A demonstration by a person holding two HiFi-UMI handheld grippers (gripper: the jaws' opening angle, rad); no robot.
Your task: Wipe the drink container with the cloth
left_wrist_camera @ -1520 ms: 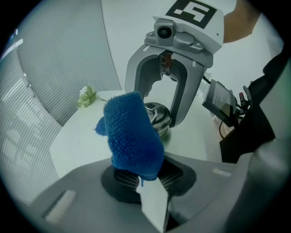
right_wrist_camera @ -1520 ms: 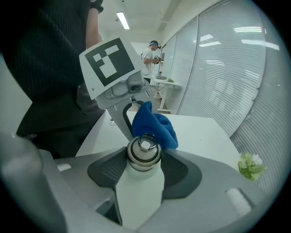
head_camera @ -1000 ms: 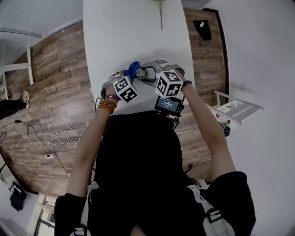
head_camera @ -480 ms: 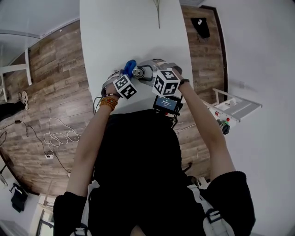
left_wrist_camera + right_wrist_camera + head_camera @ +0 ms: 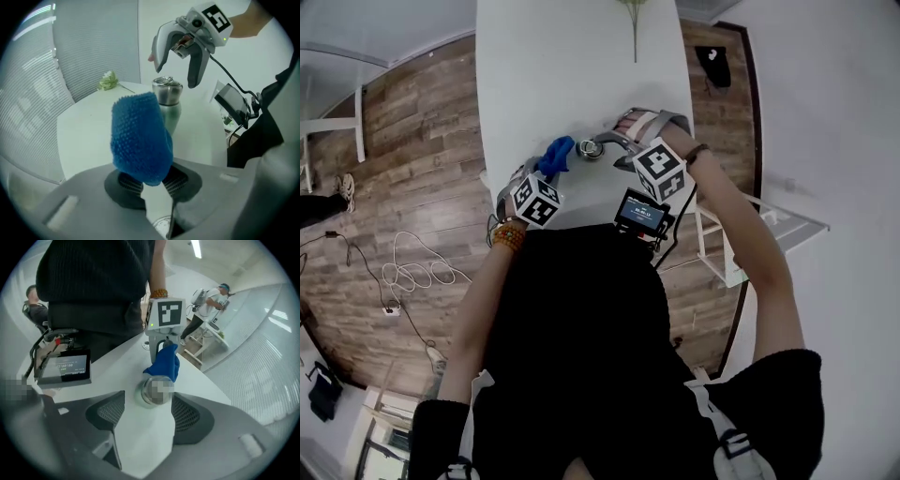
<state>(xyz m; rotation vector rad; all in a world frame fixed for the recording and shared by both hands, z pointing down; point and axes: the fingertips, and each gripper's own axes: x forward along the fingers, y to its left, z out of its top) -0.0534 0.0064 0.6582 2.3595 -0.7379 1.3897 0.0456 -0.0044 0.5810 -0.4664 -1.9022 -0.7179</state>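
Since a second ago the left gripper (image 5: 544, 172) has swung left, drawing the blue cloth (image 5: 556, 153) off the drink container (image 5: 590, 148). Its jaws are clamped on the cloth's lower end, and the rest of the cloth stands up beyond them. The container stands upright near the near edge of the white table (image 5: 581, 66), just right of the cloth. The right gripper (image 5: 614, 141) hangs over the container's cap. Its jaws have just been opening and now stand wide apart, pressing on nothing.
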